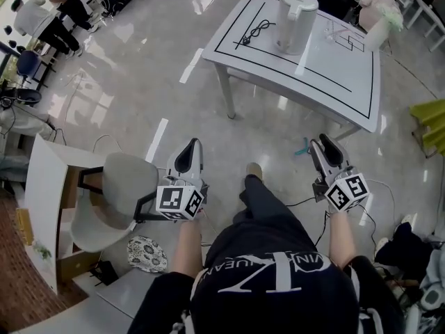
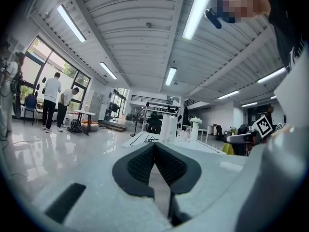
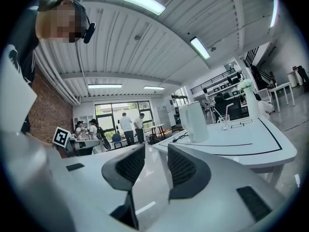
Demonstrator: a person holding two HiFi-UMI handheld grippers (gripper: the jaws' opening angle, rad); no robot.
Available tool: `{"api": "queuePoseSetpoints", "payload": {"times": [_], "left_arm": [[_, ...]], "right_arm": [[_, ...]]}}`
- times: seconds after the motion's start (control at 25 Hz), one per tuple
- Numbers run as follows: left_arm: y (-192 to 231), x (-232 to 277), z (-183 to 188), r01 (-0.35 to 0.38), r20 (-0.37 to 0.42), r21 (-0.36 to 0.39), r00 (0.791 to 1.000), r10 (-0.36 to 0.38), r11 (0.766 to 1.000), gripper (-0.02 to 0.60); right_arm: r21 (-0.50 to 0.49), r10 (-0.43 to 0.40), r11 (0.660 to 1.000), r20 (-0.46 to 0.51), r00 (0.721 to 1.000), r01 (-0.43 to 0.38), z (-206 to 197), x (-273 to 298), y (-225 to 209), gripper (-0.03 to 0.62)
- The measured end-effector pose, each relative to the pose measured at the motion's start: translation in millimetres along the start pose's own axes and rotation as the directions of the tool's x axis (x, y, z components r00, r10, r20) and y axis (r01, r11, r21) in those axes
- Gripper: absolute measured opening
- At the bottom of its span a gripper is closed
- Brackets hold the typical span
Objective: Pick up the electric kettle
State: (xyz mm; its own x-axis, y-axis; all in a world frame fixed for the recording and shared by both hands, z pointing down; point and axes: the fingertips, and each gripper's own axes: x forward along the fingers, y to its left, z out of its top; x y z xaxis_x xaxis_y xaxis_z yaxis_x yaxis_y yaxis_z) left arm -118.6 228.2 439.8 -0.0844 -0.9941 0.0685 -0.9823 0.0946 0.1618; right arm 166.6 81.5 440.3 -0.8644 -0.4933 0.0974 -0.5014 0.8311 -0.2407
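The white electric kettle (image 1: 295,21) stands upright on a white table (image 1: 327,68) with black lines, far ahead of me. Both grippers are held level in front of my body, well short of the table and touching nothing. My left gripper (image 1: 190,150) is shut, its dark pads meeting at the tips with nothing between them; in its own view (image 2: 154,146) the kettle (image 2: 168,128) is small and distant. My right gripper (image 1: 325,145) is open, a clear gap between its pads (image 3: 155,151), and the kettle (image 3: 194,122) sits just right of that gap, beyond the table's near edge.
A black power cable (image 1: 254,32) lies left of the kettle, and a glass with a straw (image 3: 225,122) stands to its right. A grey round chair (image 1: 115,200) and a white cabinet (image 1: 49,186) are close on my left. People stand far off by the windows (image 3: 130,127).
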Motion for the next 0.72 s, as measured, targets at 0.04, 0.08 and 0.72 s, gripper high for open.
{"api": "queuePoseSetpoints", "payload": {"times": [0.04, 0.08, 0.72], "left_arm": [[1.8, 1.8, 0.4, 0.0, 0.0, -0.002, 1.0, 0.0, 1.0, 0.006], [3.8, 4.3, 0.6, 0.0, 0.0, -0.004, 1.0, 0.0, 1.0, 0.006], [47.3, 96.7, 9.6, 0.026, -0.024, -0.005, 0.999, -0.026, 1.0, 0.006]], "right_arm": [[-0.004, 0.001, 1.0, 0.001, 1.0, -0.001, 2.0, 2.0, -0.8, 0.144], [-0.007, 0.0, 1.0, 0.004, 1.0, 0.0, 4.8, 4.5, -2.1, 0.144], [0.016, -0.01, 1.0, 0.01, 1.0, 0.009, 17.7, 87.4, -41.7, 0.151]]}}
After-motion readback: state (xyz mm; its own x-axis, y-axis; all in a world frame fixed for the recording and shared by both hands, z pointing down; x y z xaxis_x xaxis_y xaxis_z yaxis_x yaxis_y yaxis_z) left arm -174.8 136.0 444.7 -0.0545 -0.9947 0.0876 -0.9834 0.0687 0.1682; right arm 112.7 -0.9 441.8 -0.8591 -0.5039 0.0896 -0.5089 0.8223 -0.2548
